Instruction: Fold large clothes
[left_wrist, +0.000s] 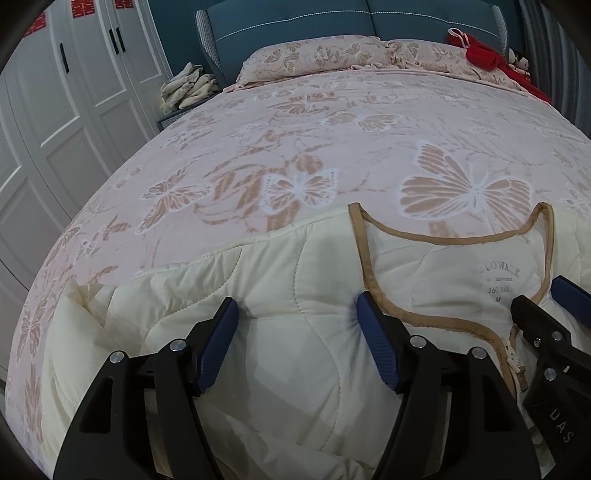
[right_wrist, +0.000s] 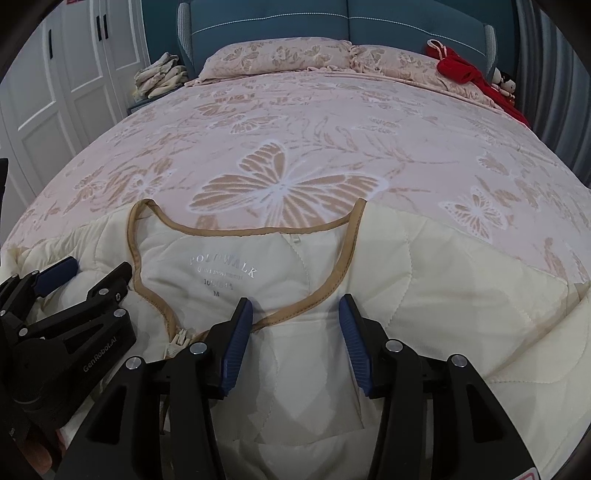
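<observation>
Jacket: cream quilted jacket (right_wrist: 424, 280) lies flat at the near edge of the bed (right_wrist: 295, 122), tan-trimmed collar facing the headboard.
Left gripper (left_wrist: 297, 314): spread apart, fingers pressing the left shoulder panel.
Right gripper (right_wrist: 295, 314): released, straddling the collar trim.
Around: 2 pillows (right_wrist: 273, 59), red garment (right_wrist: 458, 74), folded cloth pile (right_wrist: 159, 77) beside the bed.
Hidden: jacket's lower part, behind the grippers.

A cream quilted jacket (right_wrist: 424, 280) with tan-trimmed collar lies spread flat, front up.
</observation>
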